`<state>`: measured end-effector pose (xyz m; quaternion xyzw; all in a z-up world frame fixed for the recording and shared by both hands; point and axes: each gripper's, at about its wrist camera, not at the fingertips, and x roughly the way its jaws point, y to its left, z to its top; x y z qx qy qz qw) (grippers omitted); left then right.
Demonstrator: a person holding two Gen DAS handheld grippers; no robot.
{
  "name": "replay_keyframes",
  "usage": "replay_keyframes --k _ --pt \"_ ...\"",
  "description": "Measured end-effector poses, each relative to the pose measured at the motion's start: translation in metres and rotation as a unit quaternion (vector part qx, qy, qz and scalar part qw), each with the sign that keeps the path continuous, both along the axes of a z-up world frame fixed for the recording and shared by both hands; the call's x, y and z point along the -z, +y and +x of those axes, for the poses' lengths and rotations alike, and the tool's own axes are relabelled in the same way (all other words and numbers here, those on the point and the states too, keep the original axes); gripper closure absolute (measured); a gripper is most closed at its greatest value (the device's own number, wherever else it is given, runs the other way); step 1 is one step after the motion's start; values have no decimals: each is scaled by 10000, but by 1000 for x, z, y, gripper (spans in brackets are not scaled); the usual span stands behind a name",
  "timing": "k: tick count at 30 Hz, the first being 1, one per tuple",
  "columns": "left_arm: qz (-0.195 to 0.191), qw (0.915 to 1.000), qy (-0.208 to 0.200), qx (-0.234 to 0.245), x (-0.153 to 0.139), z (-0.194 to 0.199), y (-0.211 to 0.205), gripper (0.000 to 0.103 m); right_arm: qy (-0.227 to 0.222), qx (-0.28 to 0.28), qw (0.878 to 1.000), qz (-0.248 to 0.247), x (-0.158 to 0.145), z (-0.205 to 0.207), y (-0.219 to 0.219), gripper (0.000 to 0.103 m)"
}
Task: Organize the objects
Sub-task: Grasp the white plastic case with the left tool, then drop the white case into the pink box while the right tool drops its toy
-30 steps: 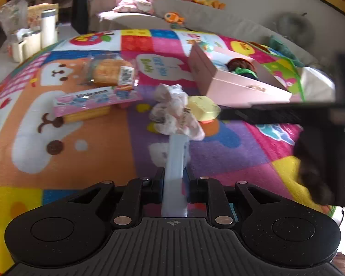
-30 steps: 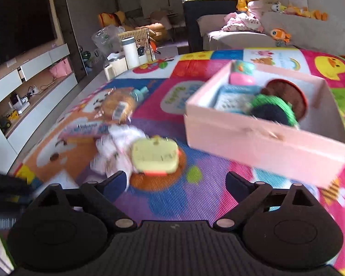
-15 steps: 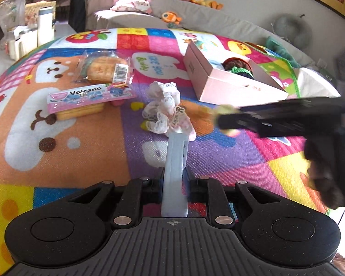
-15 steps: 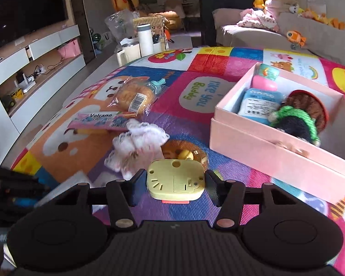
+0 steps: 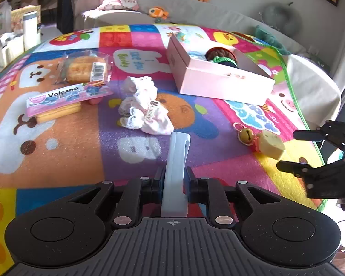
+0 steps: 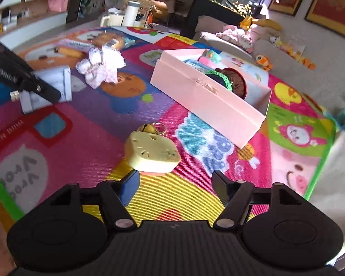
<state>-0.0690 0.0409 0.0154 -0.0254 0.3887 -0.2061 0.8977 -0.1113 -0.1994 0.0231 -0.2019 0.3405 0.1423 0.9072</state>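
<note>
My left gripper (image 5: 174, 181) is shut on a pale blue flat case (image 5: 176, 172), held low over the play mat; the case also shows in the right wrist view (image 6: 50, 87). My right gripper (image 6: 176, 184) is open and empty, just behind a yellow toy (image 6: 150, 150) with a gold bell (image 6: 147, 128) lying on the mat. The left wrist view shows that toy (image 5: 271, 143) in front of the right gripper (image 5: 294, 151). An open pink box (image 6: 209, 99) holding several items sits beyond it.
A white frilly cloth (image 5: 145, 105), a Volcano snack pack (image 5: 64, 99) and a wrapped bun (image 5: 85, 70) lie on the colourful mat (image 5: 57, 138). A sofa with plush toys (image 5: 163, 11) is behind. The mat's green edge (image 6: 319, 156) is at right.
My right gripper carried the yellow toy to the right, set it on the mat near the pink box and opened. My left gripper still holds the blue case.
</note>
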Motion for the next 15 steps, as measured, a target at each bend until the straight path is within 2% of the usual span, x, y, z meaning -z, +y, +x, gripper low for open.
replay_keyframes --k 3,6,9,10,12,15 --pt "16 10000 14 1 0 0 -2 82 181 -140 9970 737 -10 2 -8 26" --pt "37 10000 25 11 -1 -1 -1 82 201 -194 9948 981 -11 10 -7 26" --pt "36 10000 28 0 -1 -1 -1 82 297 -178 9941 1025 -5 21 -5 26" --pt "44 10000 27 -4 -1 -1 -2 82 350 -168 9939 1034 -2 25 -3 27" --pt "73 10000 10 5 -2 -2 -3 83 527 -210 9923 1105 1 30 0 45" --pt "61 9999 -70 59 -7 -3 -5 83 430 -228 9929 1085 -3 25 3 46"
